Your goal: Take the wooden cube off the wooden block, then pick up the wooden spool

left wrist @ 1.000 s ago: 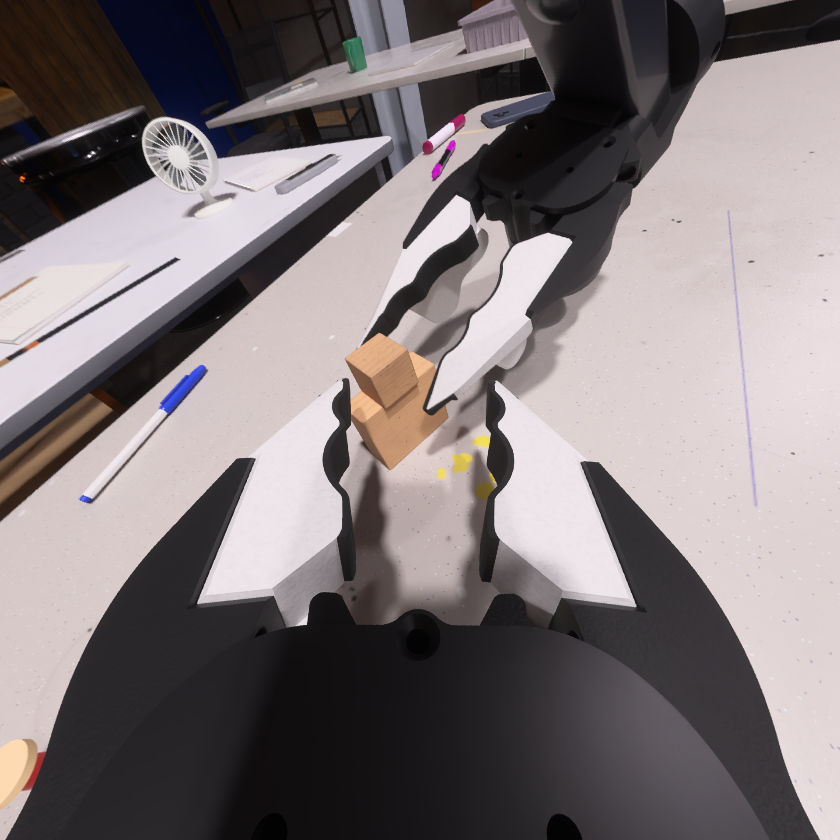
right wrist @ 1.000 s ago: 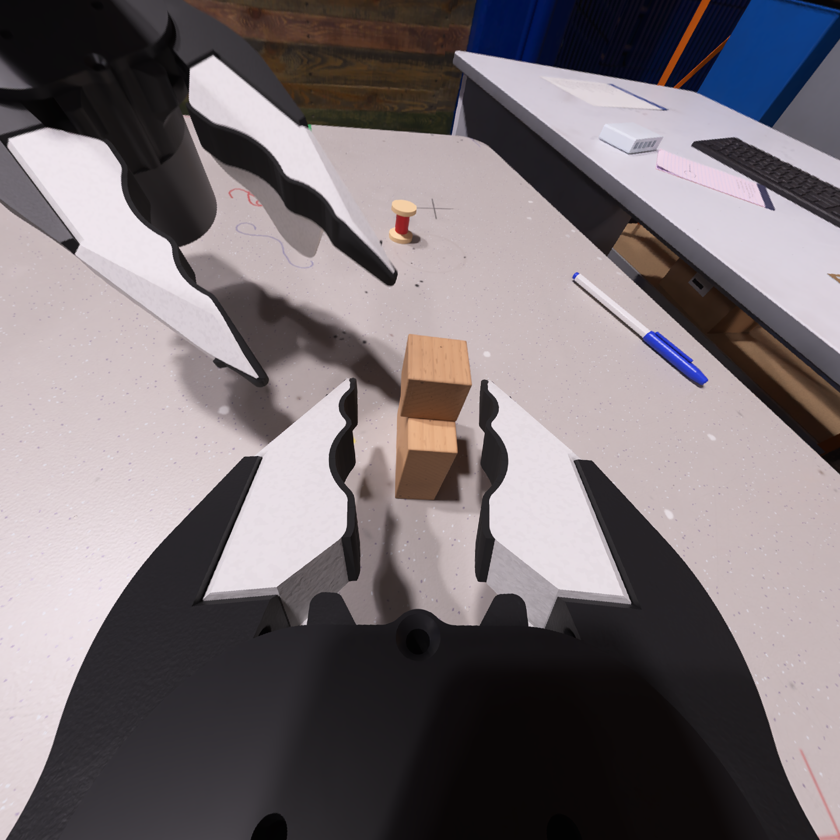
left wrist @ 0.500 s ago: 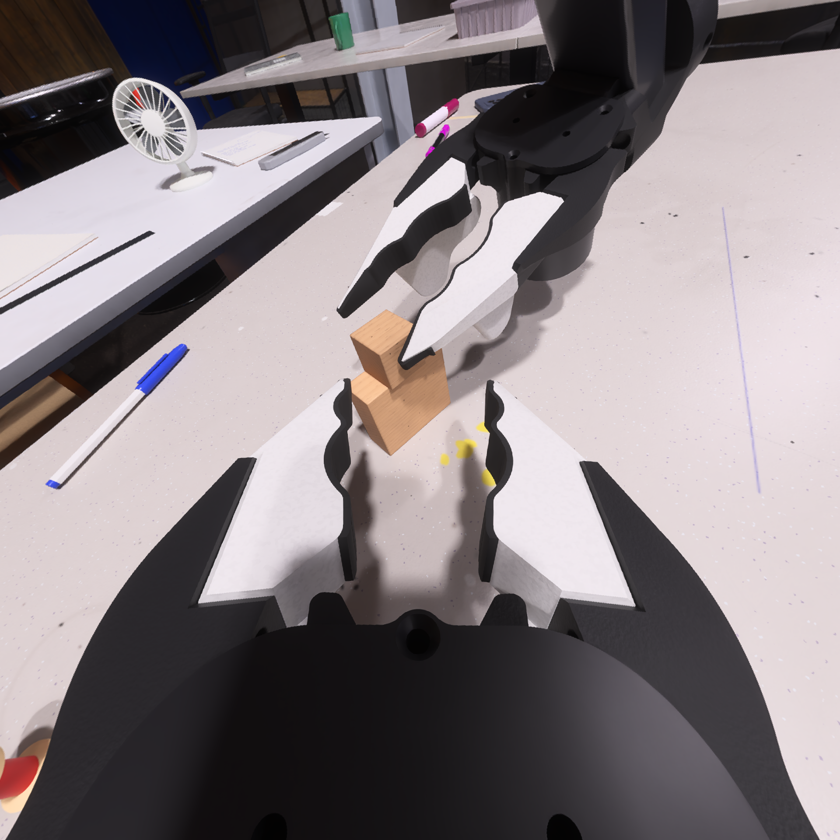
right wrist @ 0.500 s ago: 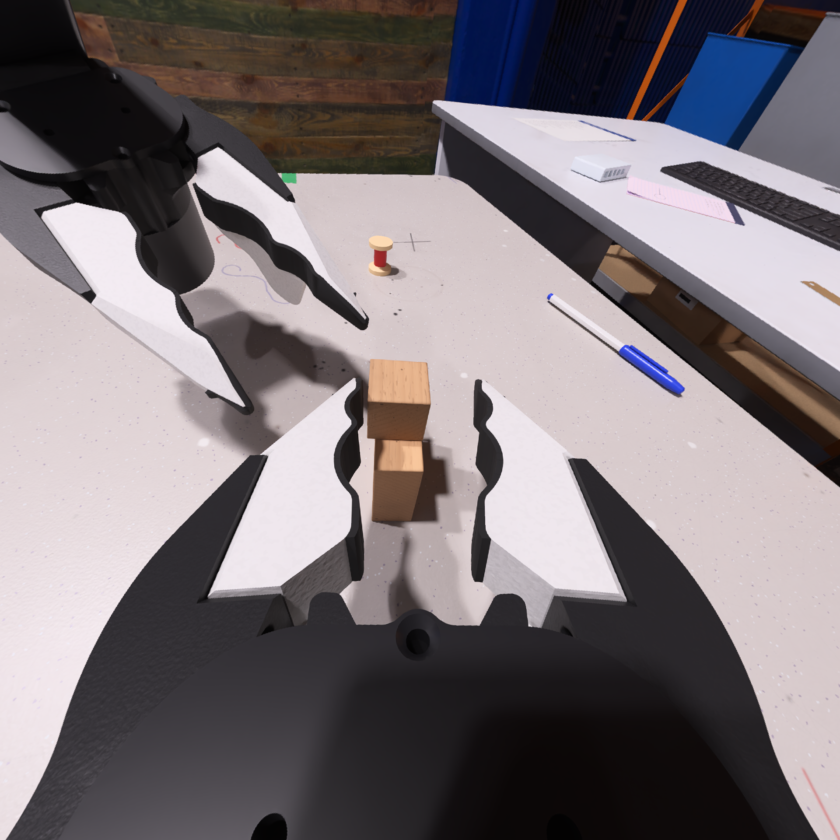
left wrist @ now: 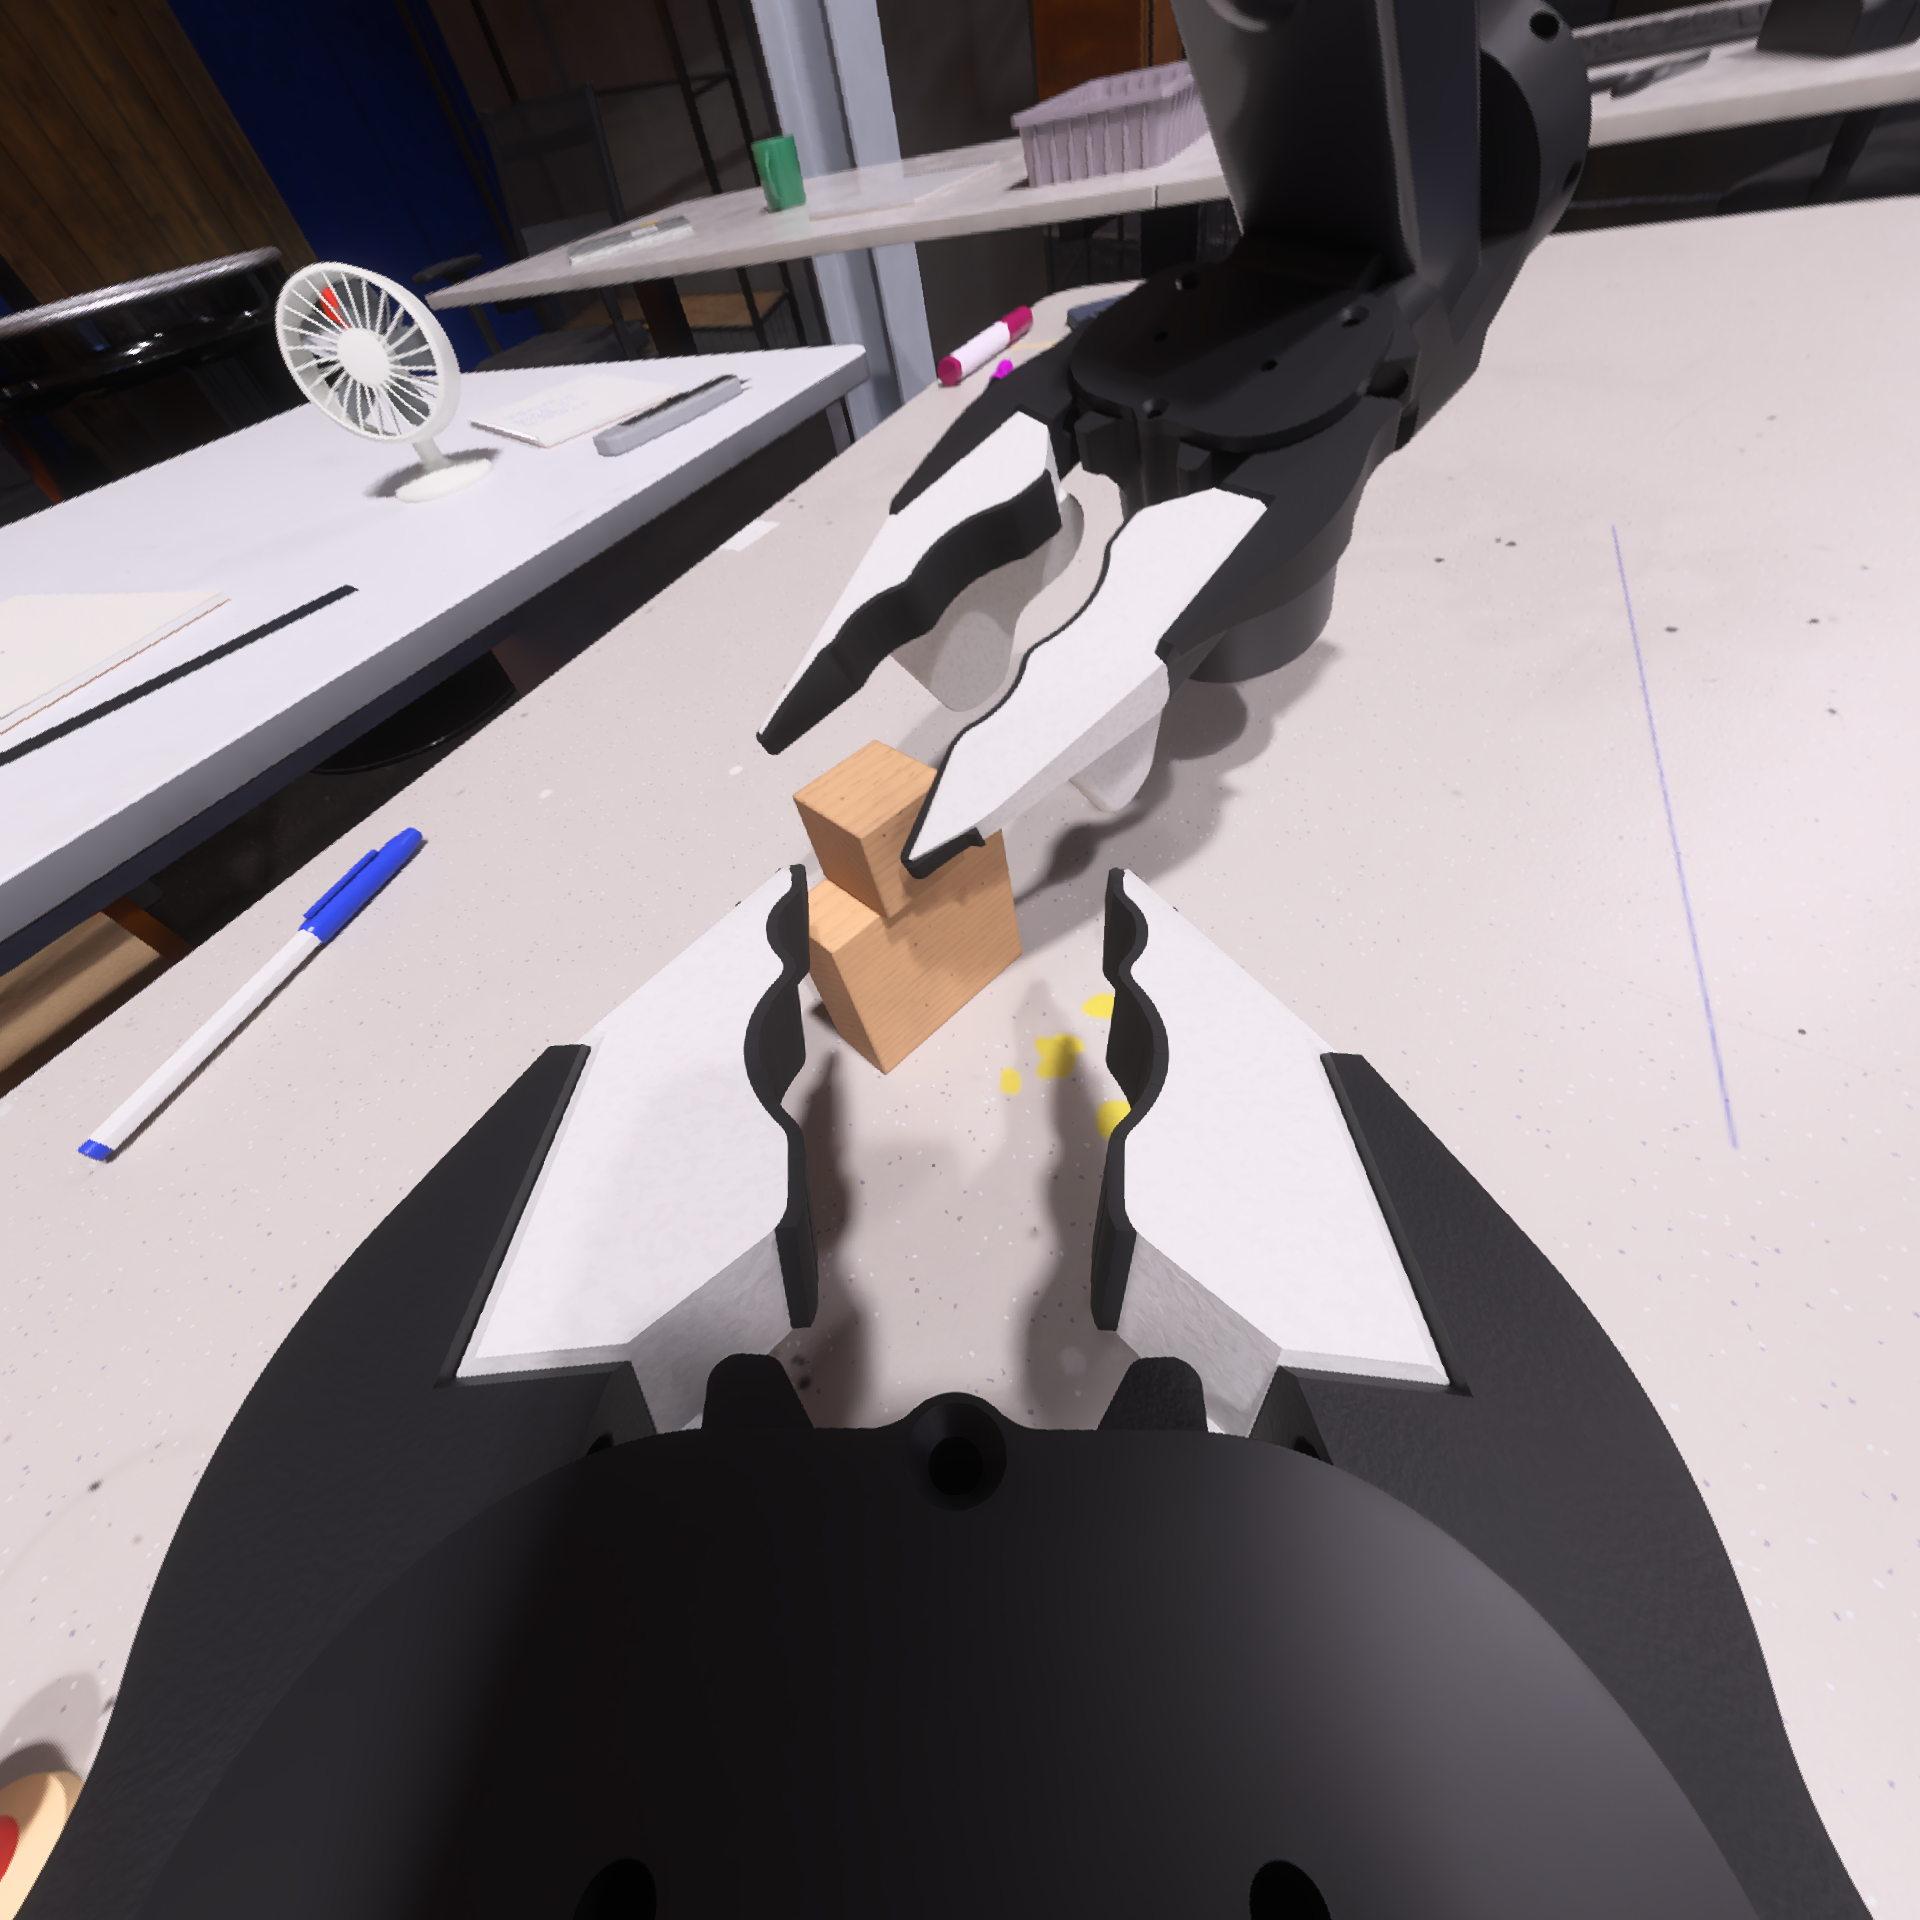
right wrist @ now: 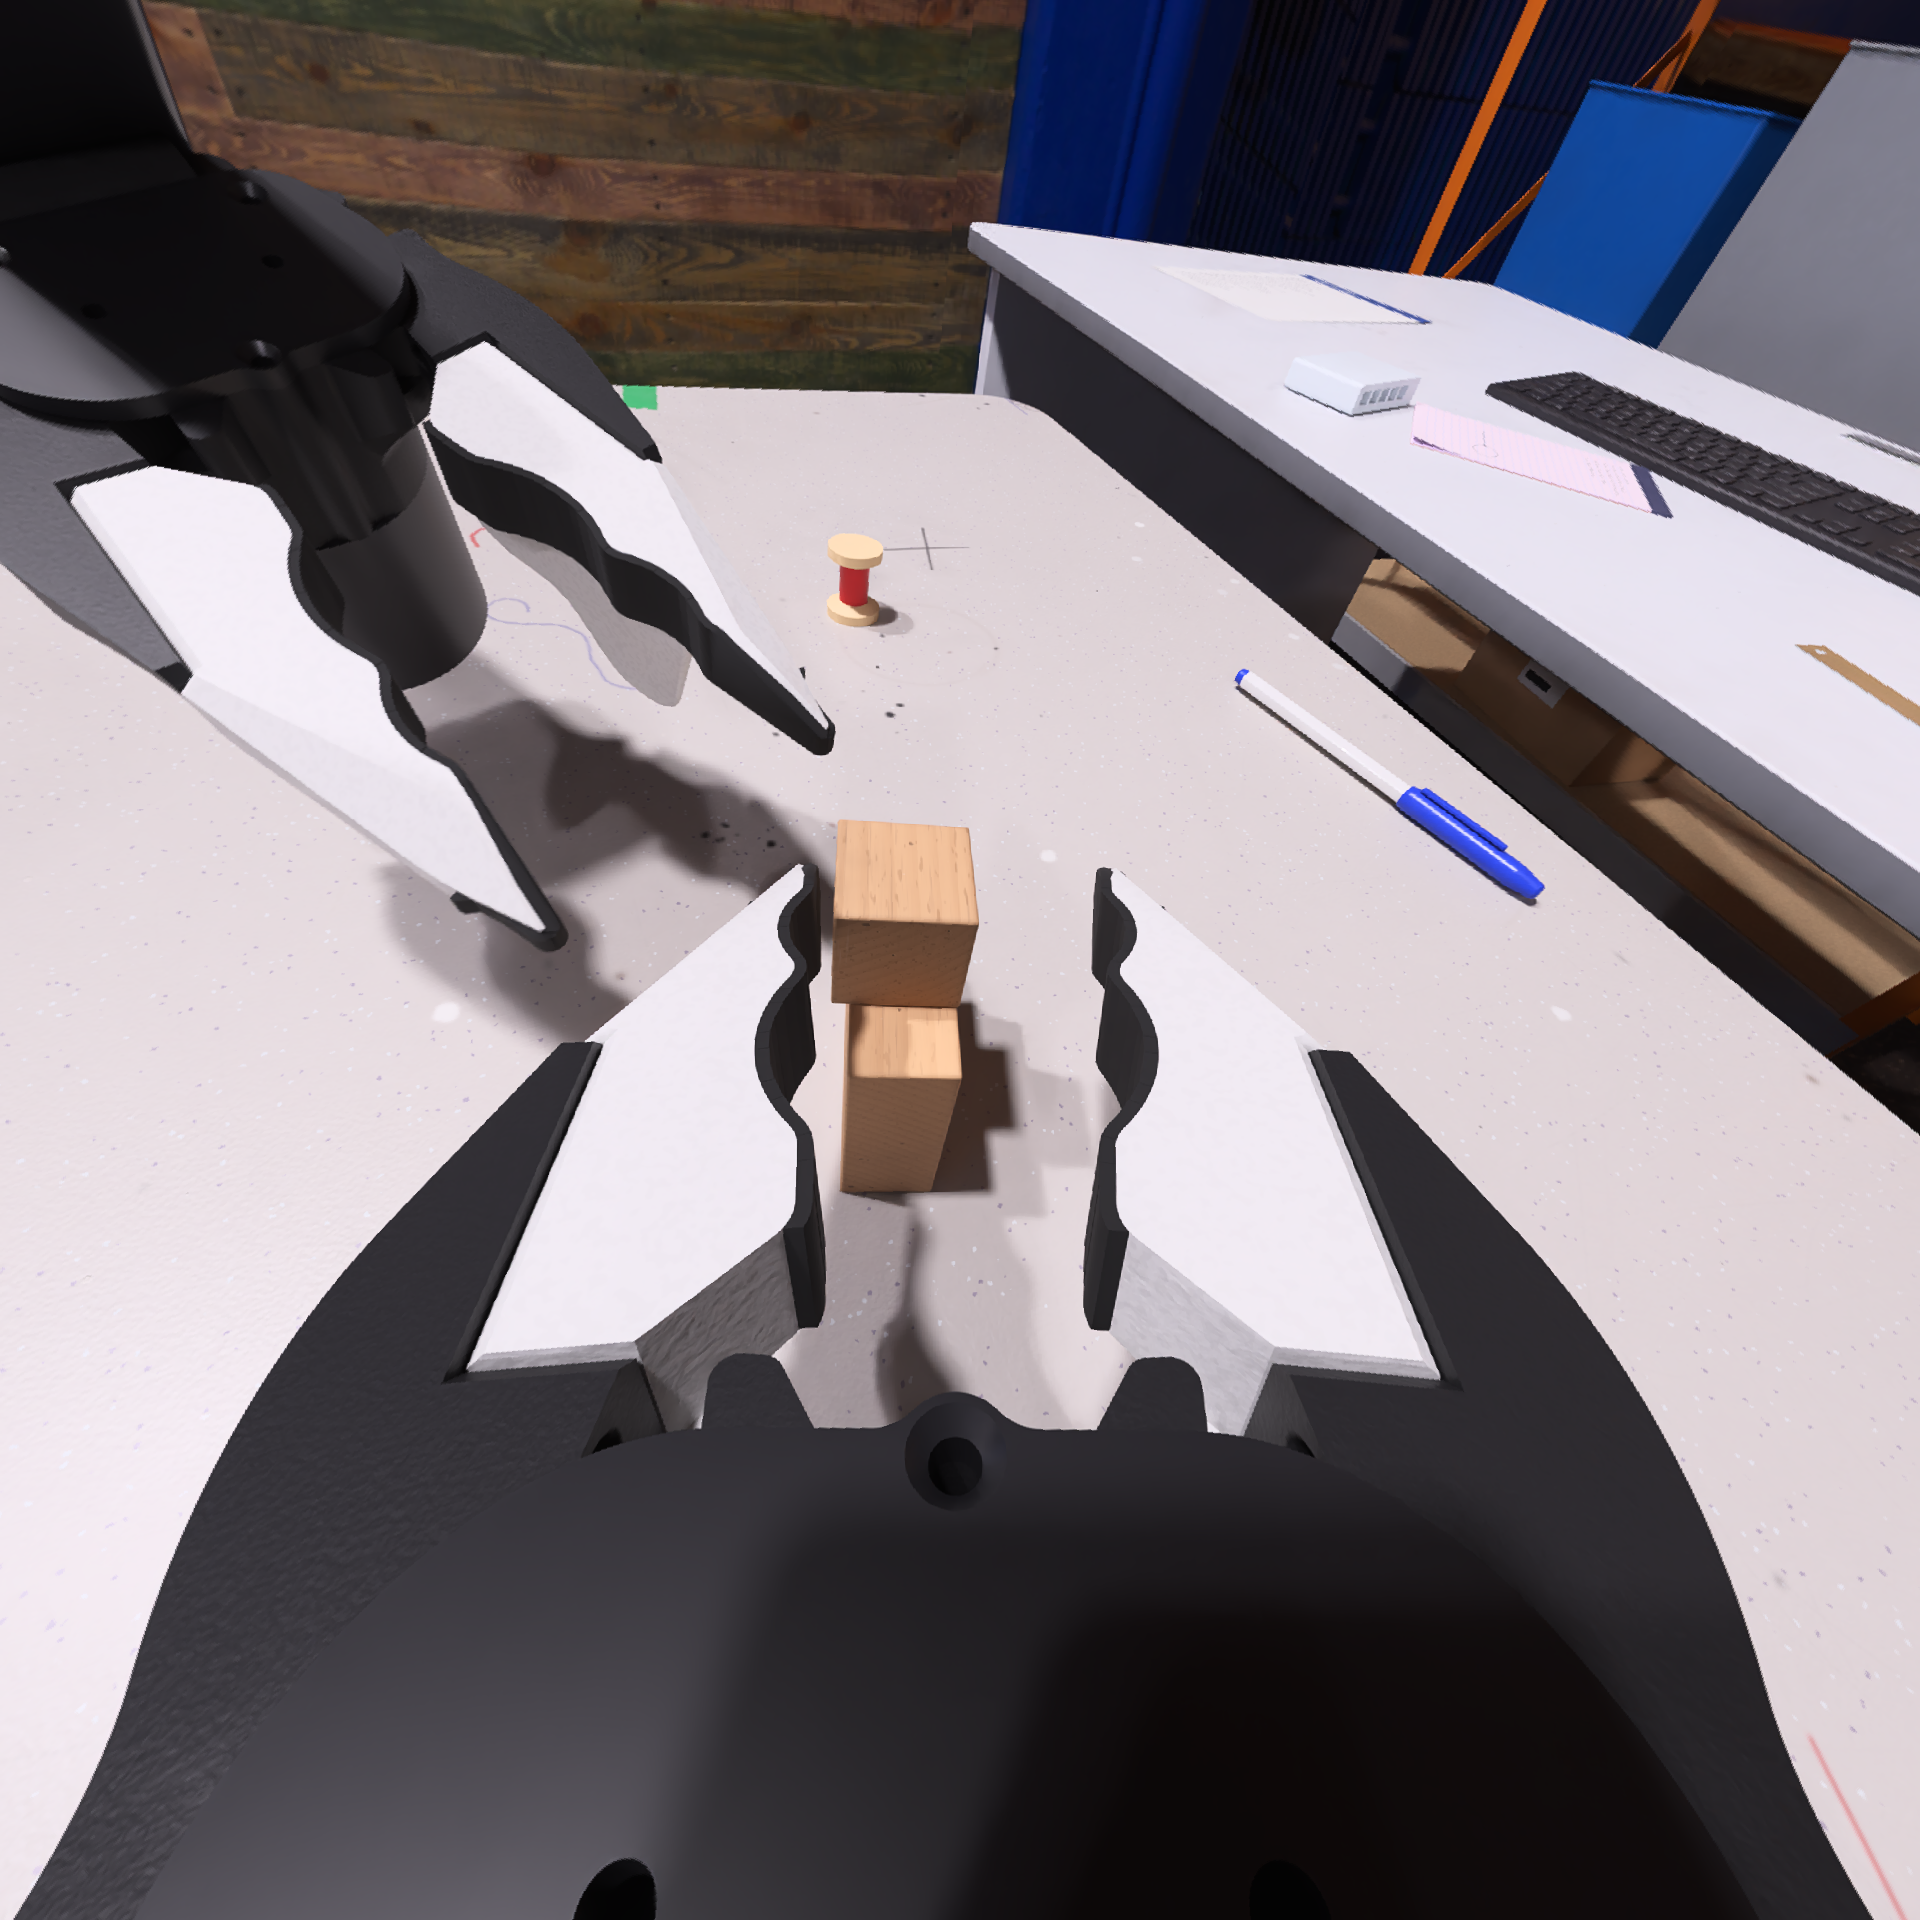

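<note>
- Two grippers over one pale speckled table (right wrist: pixel 1351 1195), facing each other across a small wooden stack.
- Wooden cube (right wrist: pixel 902 910) resting on top of wooden block (right wrist: pixel 896 1101), block upright on the table; cube overhanging the block slightly toward the far side in the right wrist view.
- Right gripper (right wrist: pixel 951 914) spread wide, nothing gripped; cube sitting between its fingertips, close beside one finger, clear gap to the other. Contact with the near finger: cannot tell.
- Left gripper (left wrist: pixel 954 904) also spread wide and empty, hanging short of the stack, block just past its fingertips.
- Wooden spool (right wrist: pixel 854 580) with red middle standing upright, well apart from the stack, beyond it in the right wrist view; only an edge of it at the lower left corner of the left wrist view.
- Blue-capped pen (right wrist: pixel 1387 784) lying flat on the table off to one side.
- Yellow specks (left wrist: pixel 1055 1055) on the tabletop near the block.
- White desk fan (left wrist: pixel 366 364) on a neighbouring table.
</note>
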